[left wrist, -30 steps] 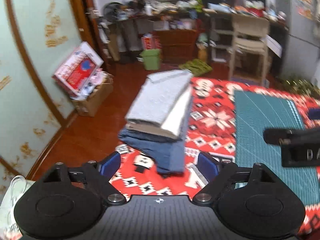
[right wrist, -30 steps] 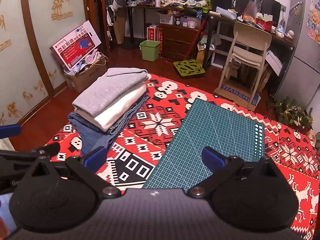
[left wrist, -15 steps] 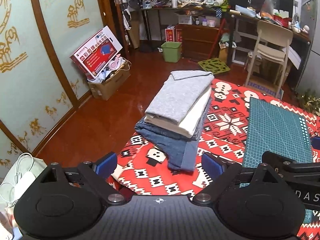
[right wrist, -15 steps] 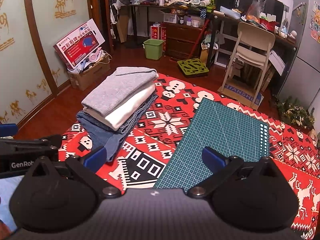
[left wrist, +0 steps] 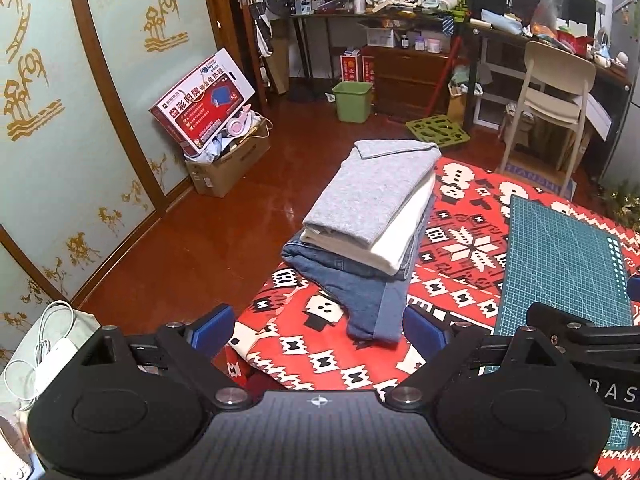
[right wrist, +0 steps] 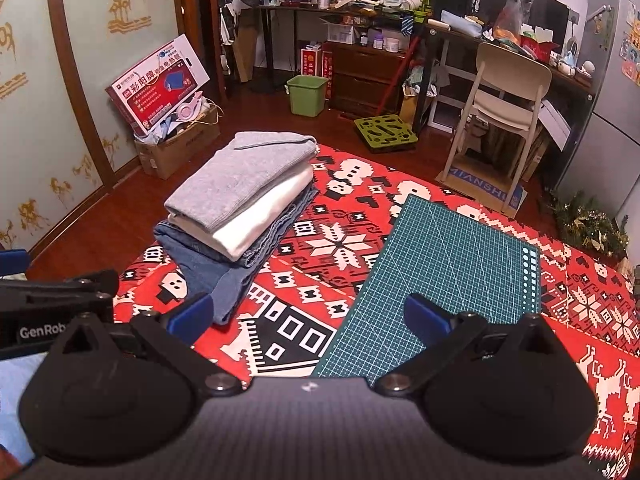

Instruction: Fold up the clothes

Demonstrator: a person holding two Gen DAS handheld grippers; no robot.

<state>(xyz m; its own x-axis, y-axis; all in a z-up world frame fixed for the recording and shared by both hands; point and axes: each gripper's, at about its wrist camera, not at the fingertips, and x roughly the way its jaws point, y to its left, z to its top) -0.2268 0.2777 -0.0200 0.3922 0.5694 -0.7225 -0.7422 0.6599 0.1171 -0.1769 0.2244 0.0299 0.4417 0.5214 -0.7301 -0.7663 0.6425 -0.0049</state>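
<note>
Folded clothes (left wrist: 372, 236) sit stacked, grey over white over denim, at the left edge of the red patterned blanket (right wrist: 344, 248); left gripper (left wrist: 318, 330) and right gripper (right wrist: 308, 318) hover spread, empty; a green cutting mat (right wrist: 448, 276) lies beside the stack.

Black grippers, blue-padded fingers (left wrist: 212, 328), silver screws, white "GenRob" lettering (right wrist: 42, 332).

Cluttered home room: desk (right wrist: 460, 30), chair (right wrist: 504, 96)

Red patterned cloth (right wrist: 344, 248) carries folded clothes (right wrist: 244, 200) and cutting mat (right wrist: 444, 264).
</note>
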